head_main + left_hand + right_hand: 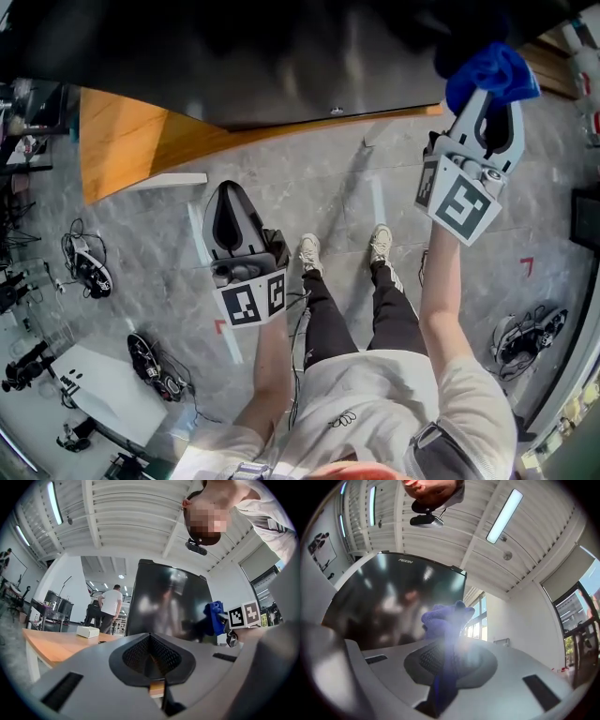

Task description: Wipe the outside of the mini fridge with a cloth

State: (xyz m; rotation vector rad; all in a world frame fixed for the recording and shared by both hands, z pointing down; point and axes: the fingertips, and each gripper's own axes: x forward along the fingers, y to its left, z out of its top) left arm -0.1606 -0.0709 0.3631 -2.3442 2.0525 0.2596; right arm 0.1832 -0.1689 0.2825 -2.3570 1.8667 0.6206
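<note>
The black mini fridge stands on a wooden table and fills the top of the head view. My right gripper is raised at the fridge's right corner, shut on a blue cloth that bunches out past its tips against the fridge. In the right gripper view the blue cloth sticks up between the jaws in front of the glossy fridge door. My left gripper hangs lower, over the floor and short of the fridge, shut and empty. From the left gripper view the fridge stands ahead, the cloth at its right.
The wooden table juts out left of the fridge, with a small white box on it. Cabled devices lie on the grey floor at the left and right. People stand in the background.
</note>
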